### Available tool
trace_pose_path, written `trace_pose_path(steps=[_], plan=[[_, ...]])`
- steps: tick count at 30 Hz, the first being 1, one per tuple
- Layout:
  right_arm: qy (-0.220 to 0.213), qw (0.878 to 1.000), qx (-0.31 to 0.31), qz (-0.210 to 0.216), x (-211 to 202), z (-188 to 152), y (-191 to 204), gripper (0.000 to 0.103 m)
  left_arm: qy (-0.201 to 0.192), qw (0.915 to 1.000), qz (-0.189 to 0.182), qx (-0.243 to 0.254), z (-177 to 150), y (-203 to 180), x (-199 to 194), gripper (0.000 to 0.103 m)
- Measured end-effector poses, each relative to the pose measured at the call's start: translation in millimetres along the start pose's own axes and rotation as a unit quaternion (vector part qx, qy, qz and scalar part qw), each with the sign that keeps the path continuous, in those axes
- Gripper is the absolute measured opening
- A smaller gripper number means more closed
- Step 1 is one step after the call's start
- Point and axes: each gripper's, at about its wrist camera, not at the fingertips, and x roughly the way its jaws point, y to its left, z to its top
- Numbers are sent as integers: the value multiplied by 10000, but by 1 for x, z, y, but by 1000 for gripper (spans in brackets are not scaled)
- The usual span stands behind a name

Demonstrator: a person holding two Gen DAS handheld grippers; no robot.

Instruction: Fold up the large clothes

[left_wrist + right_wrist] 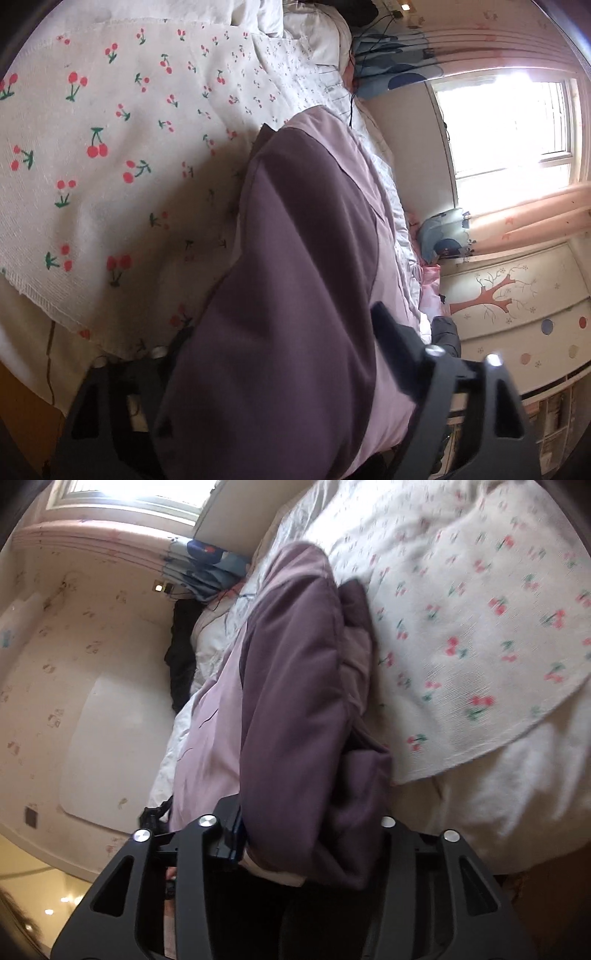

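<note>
- Left wrist view: left gripper fingers spread wide, purple garment lying loose between them on the cherry-print blanket
- Right gripper fingers spread around the garment's bunched near end; whether they pinch it I cannot tell

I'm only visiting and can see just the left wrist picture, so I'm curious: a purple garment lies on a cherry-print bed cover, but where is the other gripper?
Observer: The right gripper is at the end of the purple garment nearest its camera, with the cloth between its fingers.
Operator: Is it squeezing the cloth?
Observer: The cloth fills the whole gap between the fingers. I cannot tell whether they press on it.
Operator: What's beyond the bed on that side?
Observer: A large white panel is set against the patterned wall.
</note>
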Motion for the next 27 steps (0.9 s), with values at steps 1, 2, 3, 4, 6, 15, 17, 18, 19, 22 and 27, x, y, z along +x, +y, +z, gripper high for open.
trace_pose_path(steps=[1, 2, 3, 4, 6, 15, 17, 18, 19, 22, 27], plan=[[-38, 10000, -24, -79, -2, 1, 1, 46, 5, 10000, -13, 9, 0, -2, -1, 70], [-81, 9997, -49, -219, -2, 3, 5, 49, -17, 10000, -63, 12, 0, -4, -2, 68], [-98, 9995, -4, -298, -1, 5, 8, 50, -33, 10000, -92, 16, 0, -3, -5, 66], [-87, 9995, 109, -294, -1, 6, 7, 53, -56, 9999, -114, 38, 1, -2, -8, 65], [-3, 9988, 406, -257, -2, 5, -3, 57, -59, 9998, -178, 24, 3, 4, -12, 65], [-1131, 9790, -734, -1530, -51, 28, 50, 65, 172, 9994, -193, -240, -1, 29, -8, 90], [-950, 9717, -1577, -1478, -14, 49, 101, 66, 226, 9991, -194, -289, -2, 27, -1, 90], [-816, 9678, -1885, -1452, 6, 57, 119, 69, 224, 9992, -211, -269, -3, 24, 0, 90], [-569, 9625, -2237, -1423, 43, 71, 142, 75, 186, 9992, -224, -258, -4, 21, 0, 90], [-44, 9475, -2746, -1639, 150, 110, 171, 76, 77, 9992, -282, -255, -3, 17, -3, 86], [909, 9286, -2480, -2606, 289, 129, 123, 83, 42, 9994, -202, -266, -3, 22, -3, 66]])
